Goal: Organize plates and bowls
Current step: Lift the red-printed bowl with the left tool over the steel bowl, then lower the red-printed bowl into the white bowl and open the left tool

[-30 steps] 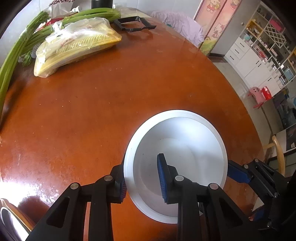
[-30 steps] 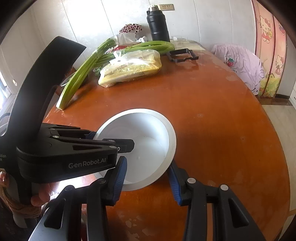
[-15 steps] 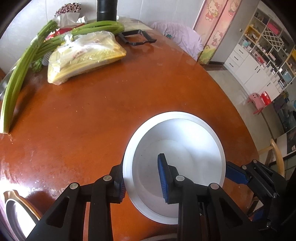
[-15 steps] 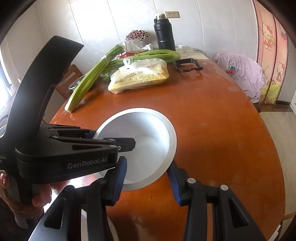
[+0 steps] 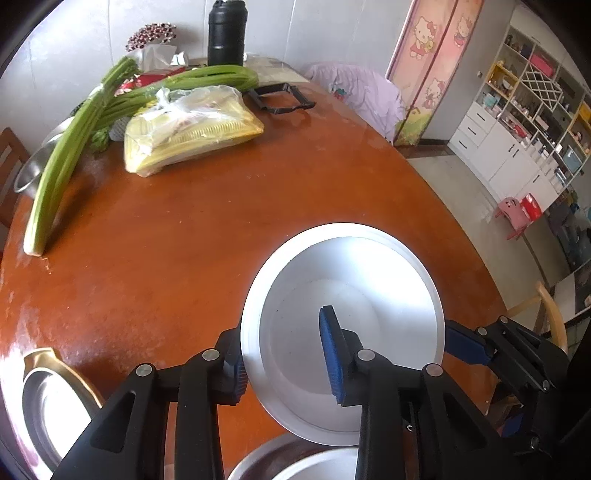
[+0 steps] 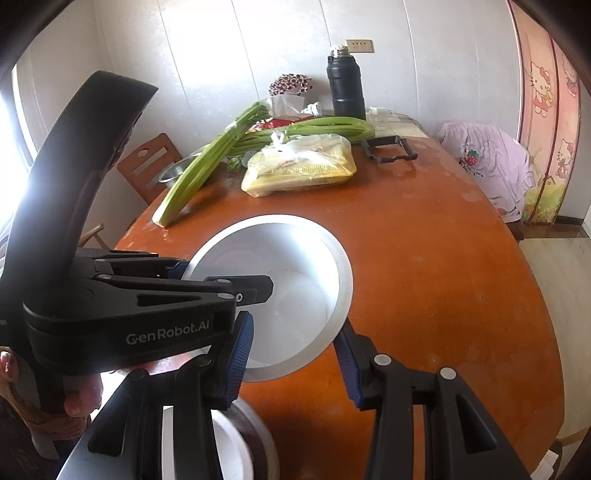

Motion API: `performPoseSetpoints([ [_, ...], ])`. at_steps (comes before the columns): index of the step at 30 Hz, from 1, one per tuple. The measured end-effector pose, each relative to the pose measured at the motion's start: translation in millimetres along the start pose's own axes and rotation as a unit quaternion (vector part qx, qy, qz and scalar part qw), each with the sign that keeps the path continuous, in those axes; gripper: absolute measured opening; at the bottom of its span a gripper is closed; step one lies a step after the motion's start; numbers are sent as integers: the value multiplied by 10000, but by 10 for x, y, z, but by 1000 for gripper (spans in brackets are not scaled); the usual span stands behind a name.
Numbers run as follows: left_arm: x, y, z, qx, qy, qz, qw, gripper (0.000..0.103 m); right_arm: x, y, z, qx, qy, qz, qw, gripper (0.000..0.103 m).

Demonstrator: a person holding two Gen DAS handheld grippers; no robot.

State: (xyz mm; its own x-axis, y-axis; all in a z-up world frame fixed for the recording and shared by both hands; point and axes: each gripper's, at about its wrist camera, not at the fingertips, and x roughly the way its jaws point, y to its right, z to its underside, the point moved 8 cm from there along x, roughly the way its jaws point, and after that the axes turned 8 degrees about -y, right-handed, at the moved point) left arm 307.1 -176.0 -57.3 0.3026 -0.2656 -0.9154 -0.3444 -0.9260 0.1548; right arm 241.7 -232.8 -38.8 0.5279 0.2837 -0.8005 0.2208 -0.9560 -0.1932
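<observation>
1. a white bowl (image 5: 354, 332) is held above a round reddish-brown surface (image 5: 184, 258) by two hand-held grippers, one on each side of its rim.
2. the left gripper (image 5: 284, 358) is seen with its jaws set across the bowl's near-left rim: one blue pad outside the wall, the other inside the bowl. the jaws have just been opening a little, with the rim between them; the outer pad is at the rim, while the inner pad appears to stand clear of the wall.
3. the right gripper (image 6: 295, 358) is seen with its jaws pinching the bowl's near edge, one blue pad on either side of the rim.
4. in the right wrist view, the left gripper's black body and part of a hand (image 6: 79, 395) holding it are seen at the left.
5. below the lifted bowl, near the bottom edge, a metal dish (image 6: 255, 443) with something white in it is partly seen.
6. a shiny metal plate (image 5: 48, 406) lies at the lower left of the surface.
7. at the far end of the surface, long green celery stalks (image 5: 70, 147), a clear bag of yellow food (image 5: 192, 129), a black flask (image 5: 226, 33) and a black frame (image 5: 282, 98) are set well apart from the bowl.
</observation>
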Motion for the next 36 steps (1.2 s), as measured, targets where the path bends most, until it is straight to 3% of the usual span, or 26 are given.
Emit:
performPoseSetpoints([
  [36, -661, 48, 706, -211, 513, -168, 9983, 38, -549, -476, 427, -460, 300, -275, 9981, 45],
])
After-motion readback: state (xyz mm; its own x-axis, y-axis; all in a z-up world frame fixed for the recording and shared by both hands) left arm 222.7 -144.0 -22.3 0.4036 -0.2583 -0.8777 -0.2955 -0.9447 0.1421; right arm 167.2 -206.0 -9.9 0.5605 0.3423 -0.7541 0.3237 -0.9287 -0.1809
